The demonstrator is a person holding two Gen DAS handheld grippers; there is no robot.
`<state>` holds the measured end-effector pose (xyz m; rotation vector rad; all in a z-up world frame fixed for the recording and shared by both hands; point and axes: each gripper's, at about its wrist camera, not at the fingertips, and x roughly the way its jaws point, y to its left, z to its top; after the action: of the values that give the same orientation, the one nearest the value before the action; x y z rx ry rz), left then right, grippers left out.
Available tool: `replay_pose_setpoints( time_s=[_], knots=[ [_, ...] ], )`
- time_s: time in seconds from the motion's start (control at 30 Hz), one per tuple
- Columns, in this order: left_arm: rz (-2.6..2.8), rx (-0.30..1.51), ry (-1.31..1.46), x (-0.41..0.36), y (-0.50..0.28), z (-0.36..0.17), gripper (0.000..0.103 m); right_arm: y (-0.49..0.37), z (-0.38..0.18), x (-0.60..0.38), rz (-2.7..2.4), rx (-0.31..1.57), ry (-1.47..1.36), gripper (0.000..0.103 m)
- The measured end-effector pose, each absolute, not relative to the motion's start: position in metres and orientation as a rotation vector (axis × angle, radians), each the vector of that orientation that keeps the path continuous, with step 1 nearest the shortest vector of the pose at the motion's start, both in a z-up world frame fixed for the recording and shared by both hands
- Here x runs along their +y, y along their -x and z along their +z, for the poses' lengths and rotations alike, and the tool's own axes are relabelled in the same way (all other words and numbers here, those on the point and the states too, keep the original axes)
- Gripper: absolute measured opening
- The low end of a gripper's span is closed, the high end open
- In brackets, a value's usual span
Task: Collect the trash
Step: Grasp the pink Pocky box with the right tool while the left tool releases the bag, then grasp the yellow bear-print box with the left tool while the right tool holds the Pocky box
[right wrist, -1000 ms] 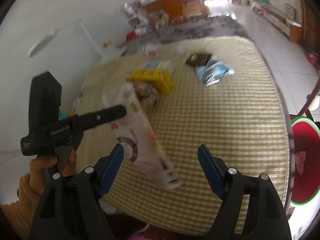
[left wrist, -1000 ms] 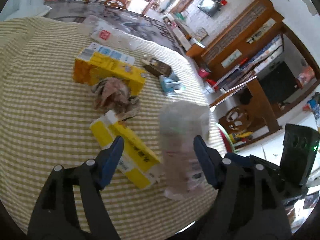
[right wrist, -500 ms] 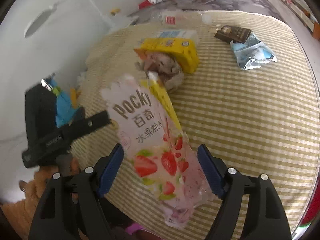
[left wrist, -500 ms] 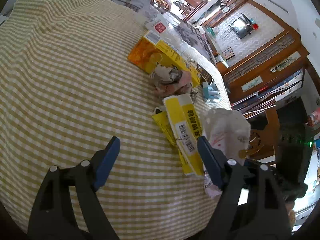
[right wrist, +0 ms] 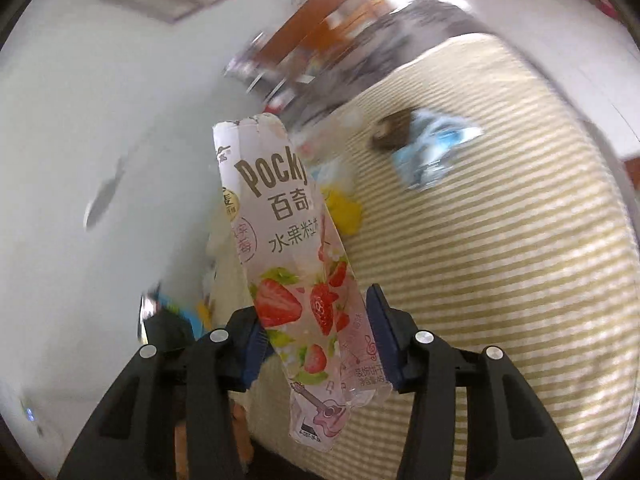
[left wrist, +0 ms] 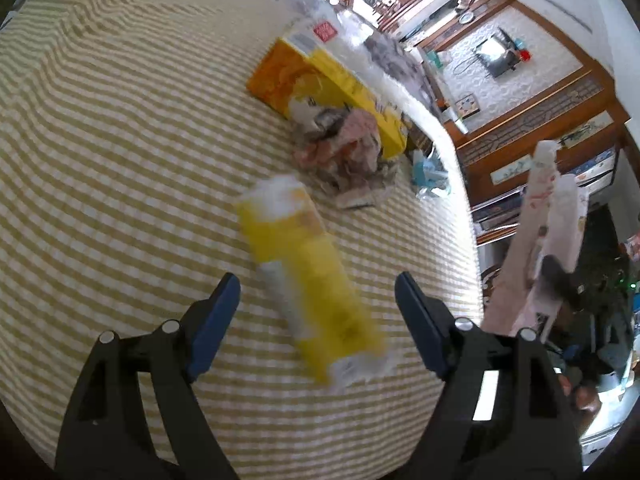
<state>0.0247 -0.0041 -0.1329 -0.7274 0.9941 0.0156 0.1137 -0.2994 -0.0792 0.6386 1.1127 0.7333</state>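
Right gripper (right wrist: 316, 336): jaws closing on the pink strawberry Pocky wrapper (right wrist: 288, 264), blue pads pressed against its lower half from both sides, wrapper upright and tilted slightly, its top well above the fingers, its torn bottom end hanging below them. In the left wrist view, same wrapper (left wrist: 554, 216) seen off the edge of the checked tablecloth (left wrist: 120, 140), raised above the floor side of the room.

Left gripper (left wrist: 318, 316): jaws wide apart, nothing pressed between the pads, held over the checked tablecloth. Between and just beyond the fingertips, a yellow snack box (left wrist: 308, 276), blurred, lying flat on the cloth, not touched by either pad. Beyond that box, a crumpled brownish paper wad (left wrist: 340, 152) touching a large yellow carton (left wrist: 320, 84) farther back on the cloth. Beside the wad, toward the cloth's edge, a pale blue wrapper (left wrist: 430, 172). Same blue wrapper (right wrist: 436, 148) in the right wrist view, blurred, next to a small dark packet (right wrist: 390, 132).
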Motion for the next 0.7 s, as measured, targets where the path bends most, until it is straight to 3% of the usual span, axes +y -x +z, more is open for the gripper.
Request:
replay_pose_setpoints(
  time_s=[0.33, 0.43, 0.53, 0.7],
  knots=[
    [0.11, 0.975, 0.604, -0.031, -0.042, -0.132, 0.079, -0.117, -0.08, -0.292, 0.754, 1.132, -0.599, 0.047],
    [0.128, 0.969, 0.548, -0.037, -0.042, -0.132, 0.071, -0.112, -0.08, -0.291, 0.763, 1.133, -0.577, 0.047],
    [0.124, 0.97, 0.529, -0.036, -0.04, -0.134, 0.053, -0.111, -0.081, -0.29, 0.763, 1.136, -0.563, 0.048],
    [0.105, 0.947, 0.491, -0.037, -0.039, -0.13, 0.042, -0.111, -0.082, -0.288, 0.76, 1.147, -0.554, 0.048]
  ],
)
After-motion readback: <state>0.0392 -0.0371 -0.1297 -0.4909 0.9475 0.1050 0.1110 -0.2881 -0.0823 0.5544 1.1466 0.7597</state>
